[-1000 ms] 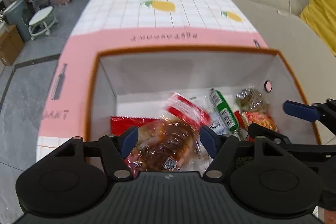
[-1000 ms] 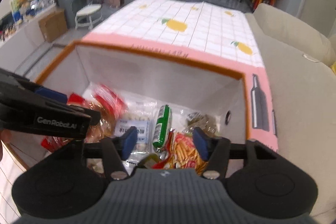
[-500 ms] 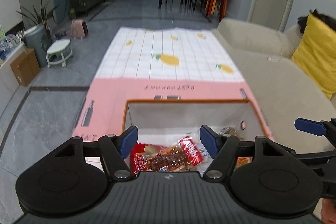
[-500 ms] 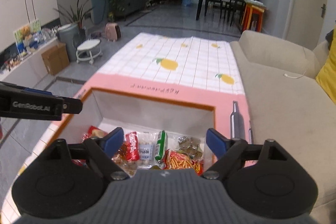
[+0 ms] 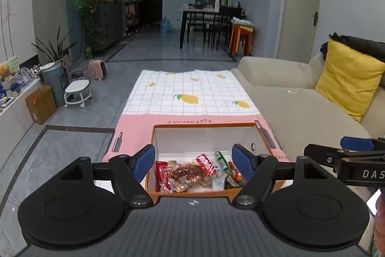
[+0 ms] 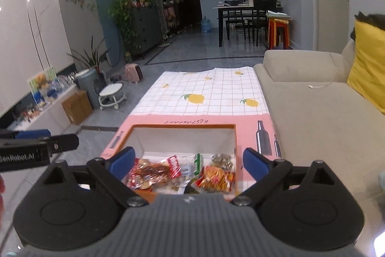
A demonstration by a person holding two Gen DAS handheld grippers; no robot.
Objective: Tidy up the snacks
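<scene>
Both blue-padded black plastic grippers, left (image 5: 193,159) and right (image 6: 189,160), are opening, empty, now lifted well above the orange-rimmed white cardboard box (image 5: 204,136) of crinkly snack packets (image 6: 168,170).

Left hand-held gripper (image 5: 193,159) angled downward, jaws opening, empty, right hand-held gripper (image 6: 189,160) likewise

Dim living room, grey tiled floor (image 5: 72,148).
Beige sofa (image 5: 300,107) at 3 o'clock, dining table (image 5: 199,13) at 12, dark cabinet (image 5: 105,23) with plants at 10.
</scene>
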